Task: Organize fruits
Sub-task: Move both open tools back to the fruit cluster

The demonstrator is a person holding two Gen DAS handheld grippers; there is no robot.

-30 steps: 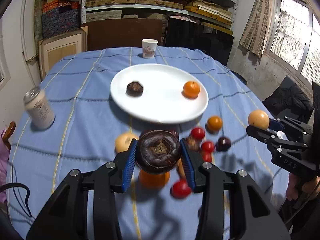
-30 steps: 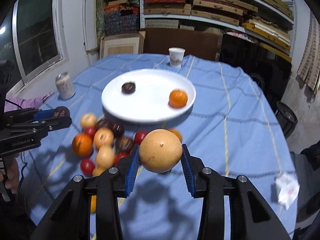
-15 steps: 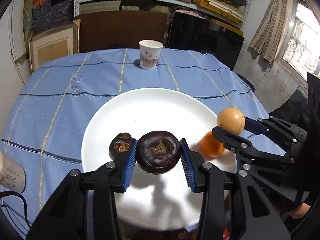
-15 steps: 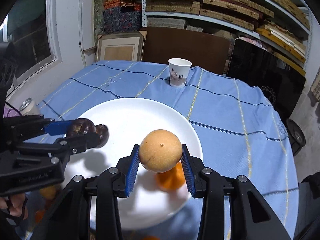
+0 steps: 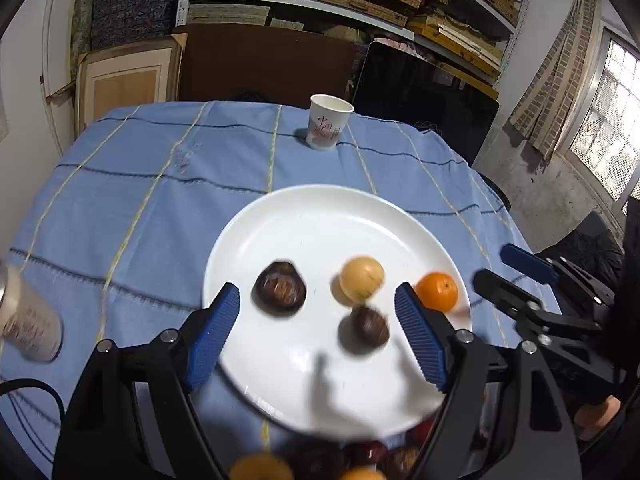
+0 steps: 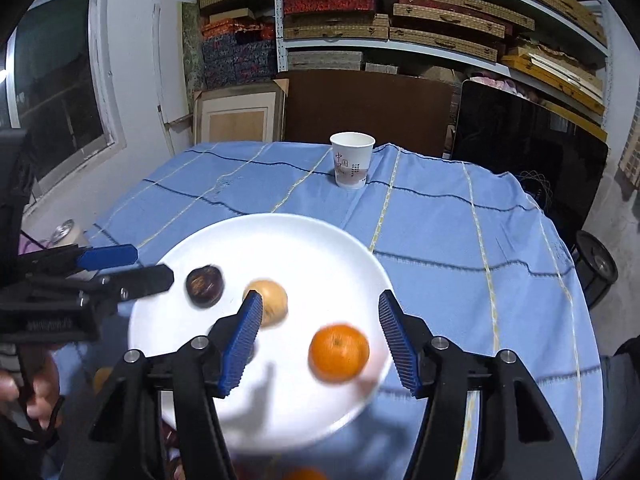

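Note:
A white plate [image 5: 304,216] [image 6: 280,236] lies on the blue tablecloth under both grippers. On it rest a large dark fruit [image 5: 280,292] [image 6: 204,285], a yellow fruit [image 5: 362,279] [image 6: 268,302], an orange [image 5: 437,292] [image 6: 338,352] and a smaller dark fruit [image 5: 368,326]. The smaller dark fruit is mostly hidden in the right wrist view. My left gripper [image 5: 317,292] [image 6: 120,268] hovers over the plate with its jaws opening and nothing pressed between the pads. My right gripper [image 6: 319,300] [image 5: 516,270] is also opening, empty, above the orange and the yellow fruit.
A paper cup [image 5: 329,128] [image 6: 352,160] stands beyond the plate. A drink can [image 5: 28,328] [image 6: 66,230] sits at the left. Several loose fruits [image 5: 260,466] lie at the near edge below the plate. Shelves and a black panel stand behind the table.
Both grippers moved forward over the plate and opened. The dark fruit left the left gripper and the yellow fruit left the right one; both now lie on the plate.

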